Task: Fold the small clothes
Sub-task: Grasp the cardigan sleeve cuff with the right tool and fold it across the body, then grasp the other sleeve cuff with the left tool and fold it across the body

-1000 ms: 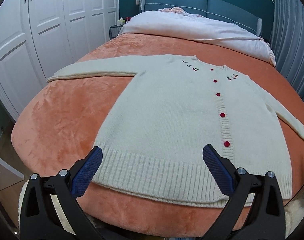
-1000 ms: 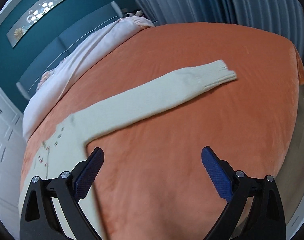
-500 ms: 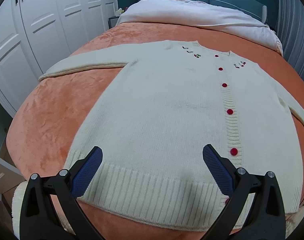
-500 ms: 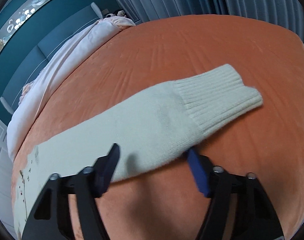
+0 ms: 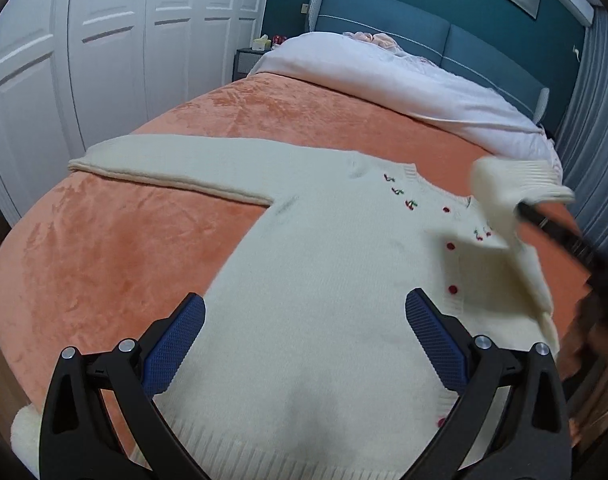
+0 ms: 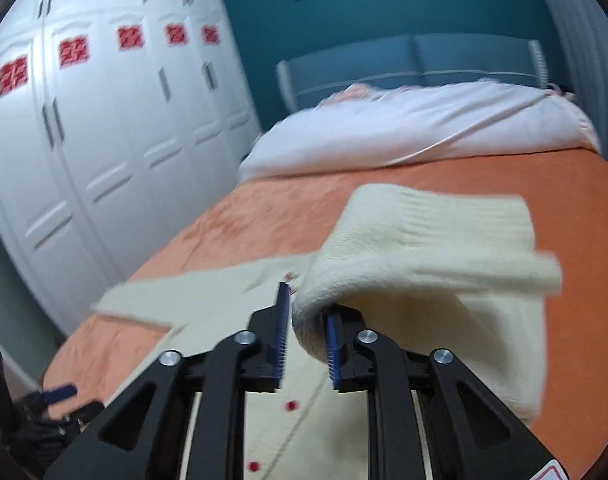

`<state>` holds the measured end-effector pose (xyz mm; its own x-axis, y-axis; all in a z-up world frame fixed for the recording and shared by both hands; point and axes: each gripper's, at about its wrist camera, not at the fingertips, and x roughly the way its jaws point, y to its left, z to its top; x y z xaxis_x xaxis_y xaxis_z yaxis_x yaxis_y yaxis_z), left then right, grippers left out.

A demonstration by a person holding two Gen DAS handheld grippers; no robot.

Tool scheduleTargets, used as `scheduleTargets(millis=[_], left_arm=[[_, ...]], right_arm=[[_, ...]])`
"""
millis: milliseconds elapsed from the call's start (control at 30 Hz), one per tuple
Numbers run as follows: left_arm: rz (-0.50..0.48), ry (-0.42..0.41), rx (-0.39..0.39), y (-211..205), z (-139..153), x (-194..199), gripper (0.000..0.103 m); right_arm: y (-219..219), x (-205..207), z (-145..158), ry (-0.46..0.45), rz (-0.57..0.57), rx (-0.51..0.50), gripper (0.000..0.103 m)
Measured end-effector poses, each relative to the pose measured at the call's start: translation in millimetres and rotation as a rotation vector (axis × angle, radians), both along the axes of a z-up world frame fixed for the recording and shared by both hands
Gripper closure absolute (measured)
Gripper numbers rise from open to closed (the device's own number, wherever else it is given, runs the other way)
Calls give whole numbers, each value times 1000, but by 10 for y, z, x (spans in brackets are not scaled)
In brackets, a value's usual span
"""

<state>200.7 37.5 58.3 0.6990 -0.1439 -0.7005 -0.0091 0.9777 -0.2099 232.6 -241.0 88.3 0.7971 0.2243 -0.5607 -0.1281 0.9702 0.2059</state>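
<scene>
Soft even indoor light; fisheye edges bent w/ dark vignette; right-wrist view motion-blurred.

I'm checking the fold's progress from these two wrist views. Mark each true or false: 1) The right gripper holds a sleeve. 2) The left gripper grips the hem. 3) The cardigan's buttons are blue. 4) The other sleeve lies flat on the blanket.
1) True: the right gripper, jaws closing, pinches the sleeve.
2) False: the left gripper is open above the cardigan, gripping nothing.
3) False: the buttons are red.
4) True: the other sleeve lies flat on the orange blanket.
</scene>
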Motion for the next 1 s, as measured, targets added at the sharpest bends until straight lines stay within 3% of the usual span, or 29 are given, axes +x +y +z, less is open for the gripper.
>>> scheduleTargets(millis=[67, 167, 233, 333, 467, 500, 533, 567, 600, 633, 667, 733, 767, 800, 833, 933, 1000], left_arm=[[-17, 22, -55, 25, 1, 182, 5], [-46, 79, -134, -49, -125, 501, 5], [-71, 116, -160, -197, -263, 728, 5], [-59, 178, -150, -432, -550, 1060, 5], [66, 299, -352, -412, -909, 1296, 7], [98, 291, -362, -420, -921, 1318, 8], [104, 274, -362, -435, -908, 1353, 19], [86, 264, -371, -465, -889, 1398, 44], [45, 268, -394, -506, -888, 1463, 59], [22, 282, -409, -537, -884, 1531, 80], [17, 278, -412, -553, -857, 1579, 90], [-8, 222, -400, -594, -701, 1670, 92], [-33, 185, -395, -625, -585, 1719, 93], [-58, 140, -393, -653, -437, 1762, 93], [-83, 91, -394, -672, -273, 1786, 93], [-155, -67, -395, -701, 200, 1767, 93], [-168, -97, -371, -680, 229, 1756, 93]], right_arm=[[188, -41, -236, 59, 20, -3, 80], [102, -418, -452, 113, -9, 72, 75], [-116, -686, -563, 149, -78, 98, 69], [-492, -1057, -708, 195, -209, 117, 67], [-1172, -1144, -847, 217, -392, 231, 60], [-1221, -1126, -878, 218, -411, 250, 59], [-1283, -1092, -901, 216, -426, 272, 59], [-1368, -1034, -922, 213, -441, 292, 58], [-1398, -977, -926, 207, -448, 308, 57], [-1448, -903, -943, 201, -455, 334, 56], [-1504, -820, -965, 196, -458, 368, 56], [-1536, -657, -992, 182, -478, 407, 56], [-1572, -563, -1007, 176, -484, 420, 62], [-1618, -489, -1006, 173, -501, 422, 88], [-1643, -452, -983, 171, -515, 428, 101], [-1652, -581, -585, -26, -541, 419, 101], [-1613, -702, -375, -115, -547, 369, 101]])
